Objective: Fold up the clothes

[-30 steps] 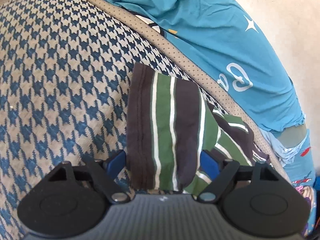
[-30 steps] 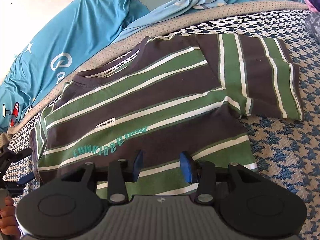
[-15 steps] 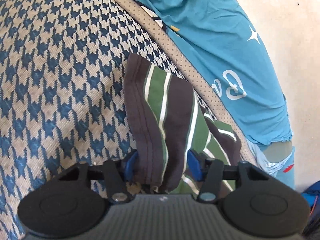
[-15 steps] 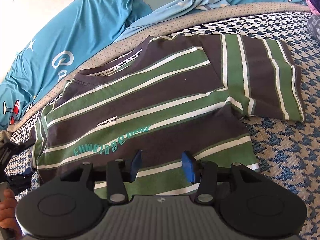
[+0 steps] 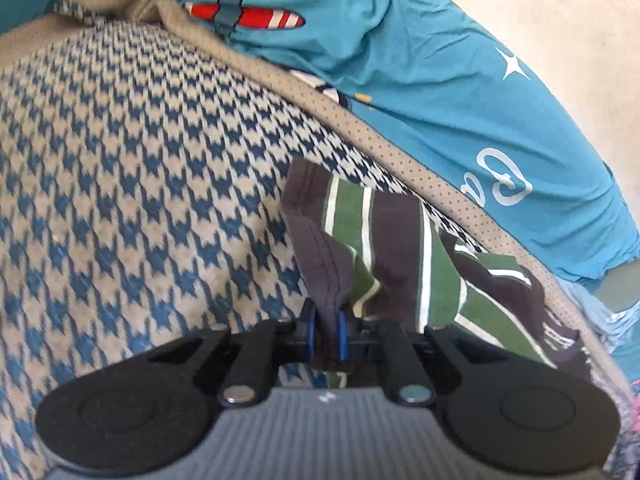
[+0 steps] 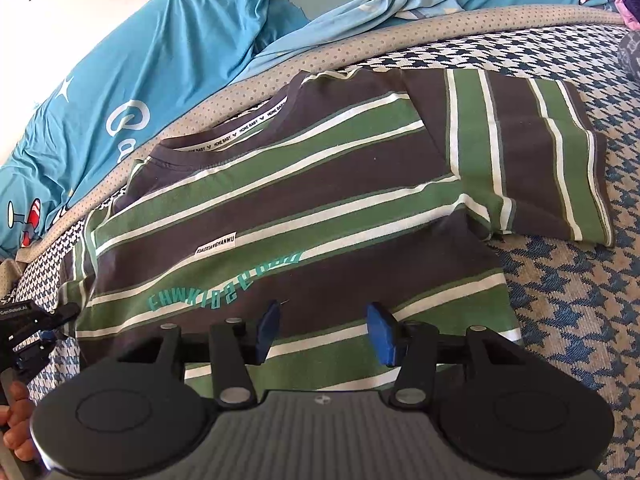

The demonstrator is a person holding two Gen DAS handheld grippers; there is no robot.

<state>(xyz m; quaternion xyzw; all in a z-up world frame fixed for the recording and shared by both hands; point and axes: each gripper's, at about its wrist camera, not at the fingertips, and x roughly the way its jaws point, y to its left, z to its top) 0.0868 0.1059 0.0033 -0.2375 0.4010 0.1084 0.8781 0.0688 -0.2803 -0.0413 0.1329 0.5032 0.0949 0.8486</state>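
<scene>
A dark brown, green and white striped T-shirt (image 6: 280, 208) lies flat, front up, on the houndstooth mat (image 6: 580, 300); its right sleeve (image 6: 532, 152) is spread out to the side. In the left wrist view my left gripper (image 5: 325, 332) is shut on the dark hem of the shirt's other sleeve (image 5: 372, 240), which is bunched and pulled up from the mat. My right gripper (image 6: 325, 330) hovers over the shirt's lower front, its jaws opening, with the cloth below them and nothing pinched. The left gripper (image 6: 36, 328) also shows at the right wrist view's left edge.
A turquoise sheet (image 5: 440, 100) with plane and star prints lies crumpled beyond the mat's beige dotted border (image 5: 400, 152). A hand (image 6: 16, 432) holds the left tool. Purple cloth (image 6: 628, 8) sits at the far right corner. Bare mat (image 5: 120, 200) stretches left of the sleeve.
The left jaws have shut on the sleeve hem, gathering it into a fold and lifting it a little. The right jaws have widened slightly; that hand stayed put.
</scene>
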